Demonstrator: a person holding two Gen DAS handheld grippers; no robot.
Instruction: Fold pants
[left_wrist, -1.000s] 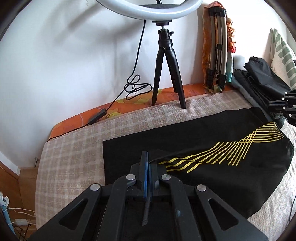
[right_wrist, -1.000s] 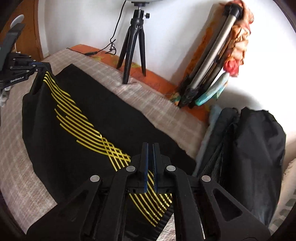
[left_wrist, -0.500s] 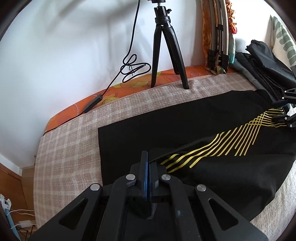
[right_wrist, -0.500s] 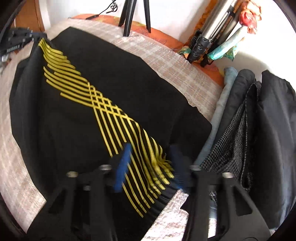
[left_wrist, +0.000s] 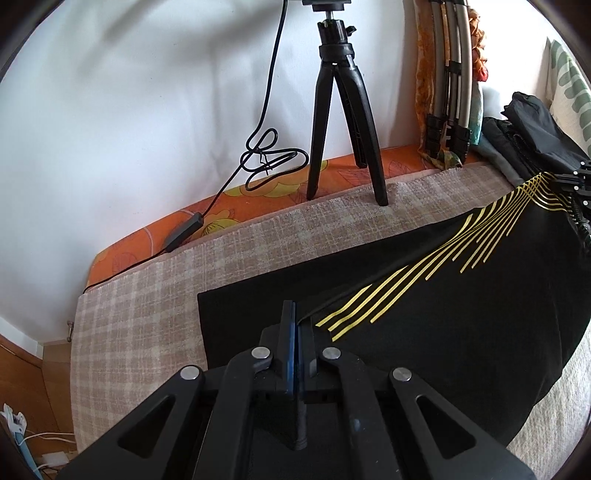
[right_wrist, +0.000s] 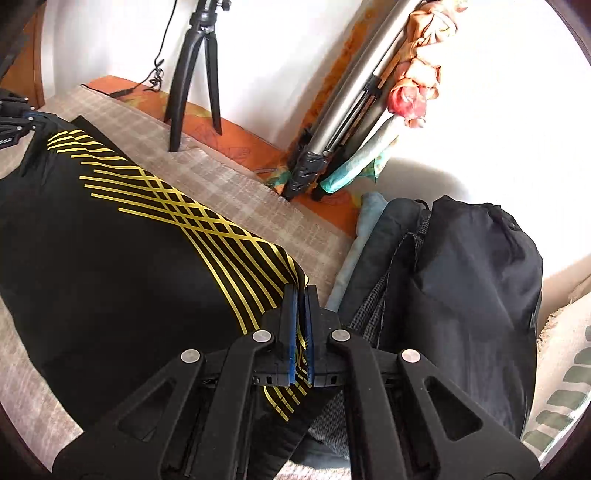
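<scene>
Underneath everything, a bed covered by a beige-and-tan checked woven blanket (left_wrist: 155, 295), an orange leaf-print sheet (left_wrist: 207, 218) showing along the far edge against a white wall.

Spread across the blanket, black pants of smooth fabric with thin yellow printed stripes (left_wrist: 443, 314): stripes running in a fanned bundle, crossing into a lattice midway (right_wrist: 192, 210), then fanning out again toward the waist end. One layer lifted over another, lower layer lying flat with a straight cut edge near the left end; upper layer draped and slightly bowed between the two grippers.

Beside the pants on the right, a pile of dark folded garments, black and grey (right_wrist: 472, 280), next to a white pillow with green leaf print (right_wrist: 565, 369).

Against the wall, a bundle of grey metal poles wrapped in orange patterned cloth (left_wrist: 450, 74), and a black plastic tripod (left_wrist: 340, 110) standing on the blanket's far edge, black cable (left_wrist: 266, 158) looped beside it.

Left black hand-held gripper (left_wrist: 296, 325): blue-padded fingers pressed together, pinching a fold of the pants at the leg end.

Right black hand-held gripper (right_wrist: 300, 295): fingers clamped on the striped edge of the pants, yellow lines visible in the narrow slot between the pads.
</scene>
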